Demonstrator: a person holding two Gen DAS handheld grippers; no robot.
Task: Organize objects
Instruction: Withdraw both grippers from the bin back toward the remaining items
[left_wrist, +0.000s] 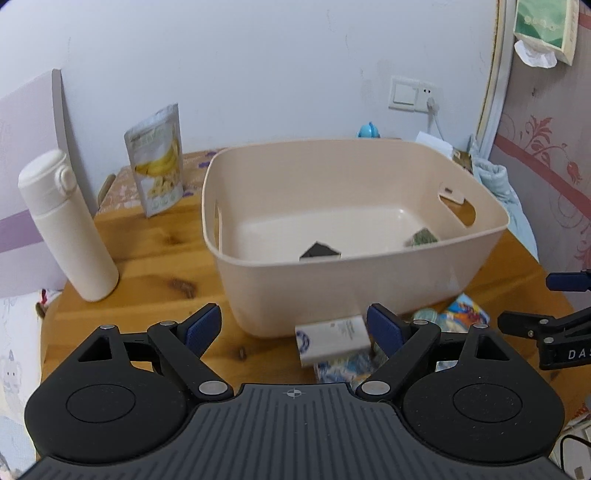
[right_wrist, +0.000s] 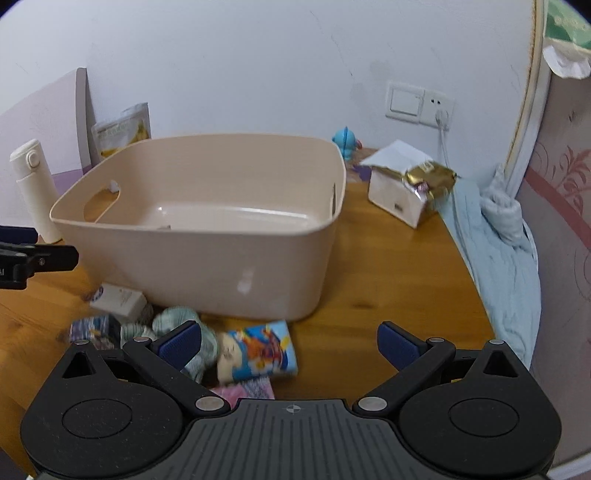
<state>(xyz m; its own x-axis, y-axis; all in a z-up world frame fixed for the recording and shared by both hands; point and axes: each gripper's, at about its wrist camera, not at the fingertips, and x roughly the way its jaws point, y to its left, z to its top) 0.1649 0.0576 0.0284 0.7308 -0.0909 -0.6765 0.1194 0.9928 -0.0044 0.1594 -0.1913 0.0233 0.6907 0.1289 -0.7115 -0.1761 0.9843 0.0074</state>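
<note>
Both spread, nothing pinched: left gripper (left_wrist: 293, 326) over white carton (left_wrist: 332, 341), right gripper (right_wrist: 290, 343) over cartoon-printed packet (right_wrist: 258, 350), near beige tub (right_wrist: 207, 236).

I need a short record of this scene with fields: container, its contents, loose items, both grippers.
container: beige bin on wooden table
contents: two small dark packets, partly hidden
loose items: white box, cartoon packet, both in front of bin
upright: white bottle, banana pouch
left gripper: jaws open
right gripper: jaws open
</note>
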